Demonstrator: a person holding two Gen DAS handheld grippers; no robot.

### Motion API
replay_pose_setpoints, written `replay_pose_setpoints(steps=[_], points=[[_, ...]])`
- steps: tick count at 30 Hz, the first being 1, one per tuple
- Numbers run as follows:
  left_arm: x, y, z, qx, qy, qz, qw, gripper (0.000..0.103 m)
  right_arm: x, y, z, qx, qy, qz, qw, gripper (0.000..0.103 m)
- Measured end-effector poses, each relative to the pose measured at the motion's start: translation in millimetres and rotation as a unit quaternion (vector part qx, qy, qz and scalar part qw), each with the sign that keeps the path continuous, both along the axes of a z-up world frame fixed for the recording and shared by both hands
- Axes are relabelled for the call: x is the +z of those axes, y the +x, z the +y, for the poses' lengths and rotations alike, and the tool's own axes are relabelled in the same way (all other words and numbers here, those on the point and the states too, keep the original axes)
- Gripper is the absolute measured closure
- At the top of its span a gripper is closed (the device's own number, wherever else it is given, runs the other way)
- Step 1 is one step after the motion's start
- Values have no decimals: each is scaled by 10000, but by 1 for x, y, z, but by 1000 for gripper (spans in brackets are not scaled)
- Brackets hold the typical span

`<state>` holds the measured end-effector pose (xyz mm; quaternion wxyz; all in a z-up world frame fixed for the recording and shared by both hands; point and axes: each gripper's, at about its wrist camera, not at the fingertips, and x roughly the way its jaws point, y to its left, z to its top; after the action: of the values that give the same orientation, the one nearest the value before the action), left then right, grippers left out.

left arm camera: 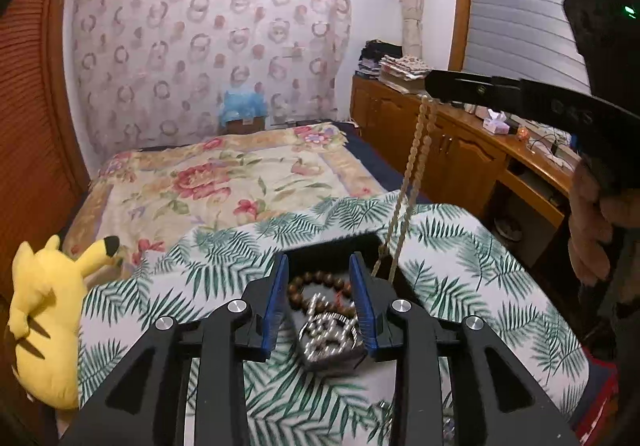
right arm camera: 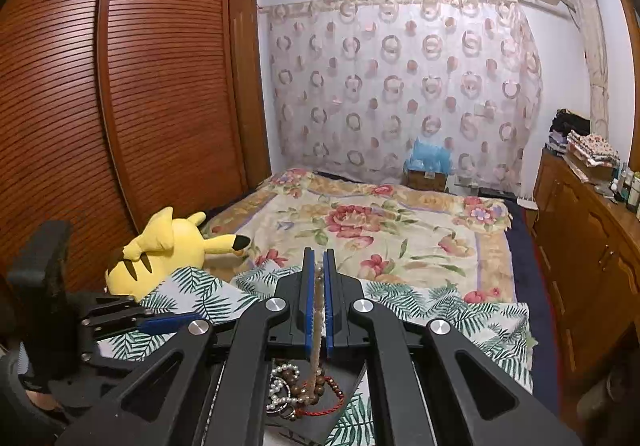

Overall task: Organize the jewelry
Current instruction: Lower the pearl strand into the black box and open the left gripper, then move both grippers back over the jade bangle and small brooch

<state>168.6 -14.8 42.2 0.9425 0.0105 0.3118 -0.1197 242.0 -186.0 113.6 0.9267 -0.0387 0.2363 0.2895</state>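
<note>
We hold two black claws with blue pads over a bed.

Our left claw [left arm camera: 322, 304] has its jaws partly apart. Nothing is pinched in it. Between its blue pads we see a round bracelet of brown wooden beads [left arm camera: 320, 288] and a blurry bunch of shiny silver beads [left arm camera: 330, 338]. They sit in a black tray [left arm camera: 304, 260] on the white cloth with green leaf prints [left arm camera: 224, 246].

Our right claw [right arm camera: 319, 302] is squeezed tight on a long cream-coloured bead string [right arm camera: 318, 310]. The string hangs straight down from the pads. In the left view the same string [left arm camera: 416, 170] runs from the right claw [left arm camera: 434, 84] down to the black tray, and a hand [left arm camera: 592, 222] holds that claw's handle.

Under the right claw lies a heap: a white pearl string [right arm camera: 280, 386], brown beads [right arm camera: 308, 392] and a red twisted cord [right arm camera: 332, 402].

A yellow plush toy with black-tipped ears [right arm camera: 168, 250] lies at the left on the flowery blanket [right arm camera: 380, 230], touching the leaf cloth. A brown slatted wardrobe [right arm camera: 120, 106] stands behind it.
</note>
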Motion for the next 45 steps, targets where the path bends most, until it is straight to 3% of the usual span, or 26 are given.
replay_pose_setpoints(steps=[3,8,10,14,19,27,29,31,35,37,39,45], points=[[-12,-12,9,84,60,67,9999,66,-12,4,6,-25,-114,69,9999,98],[-28,-32,17,48,72,74,9999,32,-29,8,11,-65,-195,215,9996,97],[-33,-40,19,64,87,55,9999,23,-35,9,13,-84,-239,267,9993,97],[-43,-53,21,76,110,77,9999,16,-44,5,14,-88,-336,301,9989,97],[-54,-70,21,91,143,113,9998,15,-55,-14,8,-11,-319,333,9989,96],[-78,-92,24,134,88,325,9993,15,-100,-79,0,289,-476,515,9971,95],[-83,-97,24,138,107,371,9992,15,-113,-96,-2,361,-507,609,9962,85],[-88,-101,25,145,81,439,9989,15,-123,-108,-4,398,-518,673,9956,68],[-98,-109,26,139,63,561,9983,15,-150,-132,-6,457,-643,918,9927,66],[-103,-114,24,124,110,618,9980,15,-161,-140,-6,468,-726,977,9915,52],[-107,-116,23,102,109,663,9977,15,-171,-148,-6,473,-773,1085,9900,45],[-116,-123,18,31,140,775,9969,15,-185,-157,-3,532,-811,1279,9870,36]])
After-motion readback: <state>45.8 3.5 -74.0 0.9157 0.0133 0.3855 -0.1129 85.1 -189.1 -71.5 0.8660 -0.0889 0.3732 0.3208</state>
